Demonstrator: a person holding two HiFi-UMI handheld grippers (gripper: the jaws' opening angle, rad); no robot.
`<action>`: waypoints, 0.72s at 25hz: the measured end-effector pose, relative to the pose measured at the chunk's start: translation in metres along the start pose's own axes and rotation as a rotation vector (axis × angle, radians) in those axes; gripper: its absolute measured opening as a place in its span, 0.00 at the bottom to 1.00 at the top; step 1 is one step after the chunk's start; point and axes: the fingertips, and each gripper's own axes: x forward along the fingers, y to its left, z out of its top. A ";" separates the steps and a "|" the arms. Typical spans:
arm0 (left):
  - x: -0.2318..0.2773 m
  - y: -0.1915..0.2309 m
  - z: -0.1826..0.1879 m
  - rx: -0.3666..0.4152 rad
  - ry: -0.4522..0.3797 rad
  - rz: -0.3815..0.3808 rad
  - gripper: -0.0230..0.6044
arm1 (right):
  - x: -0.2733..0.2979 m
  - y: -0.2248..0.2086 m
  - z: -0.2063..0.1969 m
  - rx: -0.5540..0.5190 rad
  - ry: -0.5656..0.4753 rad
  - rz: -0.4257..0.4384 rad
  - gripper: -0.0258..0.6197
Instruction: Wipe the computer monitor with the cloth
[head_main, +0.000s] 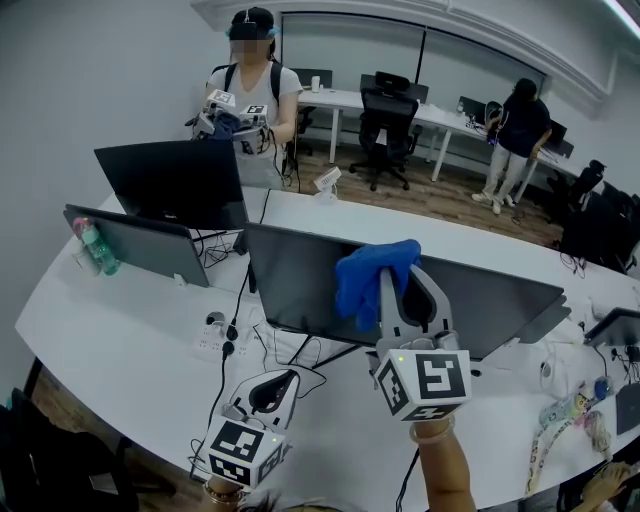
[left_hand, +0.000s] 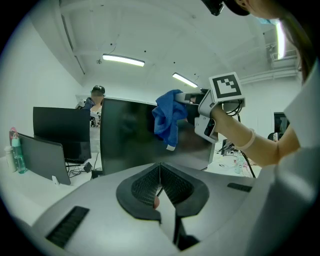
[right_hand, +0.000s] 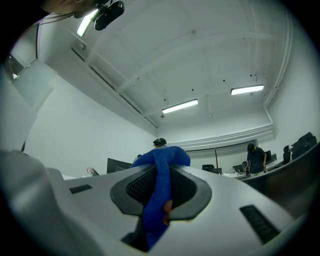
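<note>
The right gripper (head_main: 405, 290) is pinching the crumpled blue fabric cloth (head_main: 370, 278) between its jaws, holding it at 12 o'clock on the flat black computer monitor (head_main: 300, 290). The left gripper (head_main: 280, 382) is hovering at 7 o'clock from the right one, jaws pressed together on nothing.

A curved white table (head_main: 110, 340) carries the computer monitor (head_main: 295, 280), which stands near its middle with a dark screen. Just left of the computer monitor stands a second, tilted monitor (head_main: 140, 245), and farther back on that side a third, black one (head_main: 175, 185). Far to the left of the computer monitor stands a pink-capped bottle (head_main: 97, 250). A white power strip (head_main: 208, 338) lies by its lower left corner, with loose cables (head_main: 290, 352) beneath it. Well to its right lies a patterned strap (head_main: 552, 432).
</note>
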 end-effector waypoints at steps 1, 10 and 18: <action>0.001 -0.002 0.000 0.001 0.001 0.000 0.06 | -0.002 -0.003 0.000 0.000 0.000 -0.002 0.14; 0.010 -0.024 0.000 0.013 0.001 -0.009 0.06 | -0.016 -0.027 -0.002 -0.003 0.003 -0.018 0.14; 0.015 -0.036 0.001 0.014 0.000 -0.005 0.06 | -0.026 -0.044 -0.001 -0.003 0.003 -0.033 0.14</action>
